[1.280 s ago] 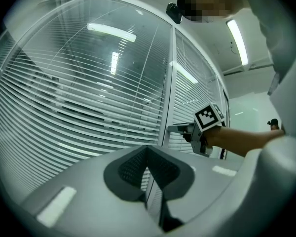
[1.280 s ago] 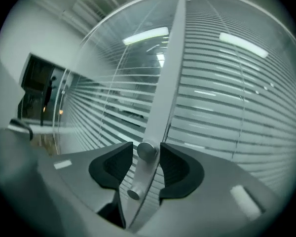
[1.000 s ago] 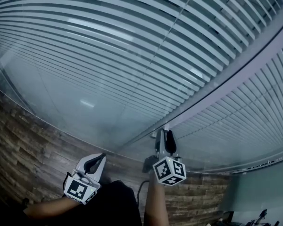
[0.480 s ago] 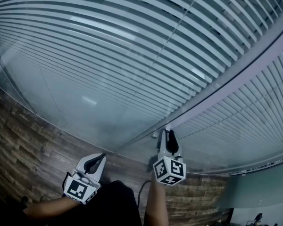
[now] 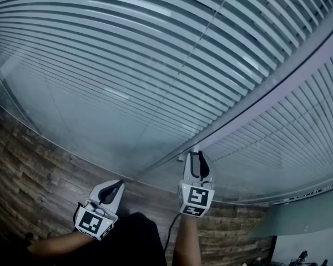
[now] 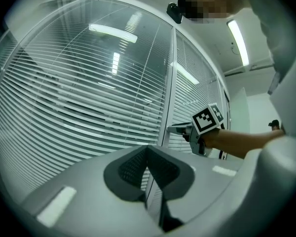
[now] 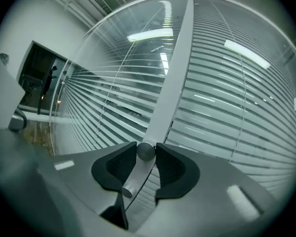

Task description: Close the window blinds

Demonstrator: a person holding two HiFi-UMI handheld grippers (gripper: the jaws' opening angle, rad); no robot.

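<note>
Between the right hand-held gripper's (image 7: 146, 147) jaws, the blind's knob (image 7: 145, 153) sits clamped.

The knob (image 7: 146, 151) between my matt black pads (image 7: 114, 168) looks like smooth satin metal. Upper frame, the blinds (image 5: 155, 65) show glossy slats; lower left, the planks (image 5: 39, 165) are rough-grained wood.

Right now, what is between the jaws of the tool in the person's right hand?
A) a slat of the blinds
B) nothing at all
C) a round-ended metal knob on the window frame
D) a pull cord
C: in the right gripper view, the right gripper's jaws press on both sides of the metal knob, which sticks out from the window frame post.
</note>
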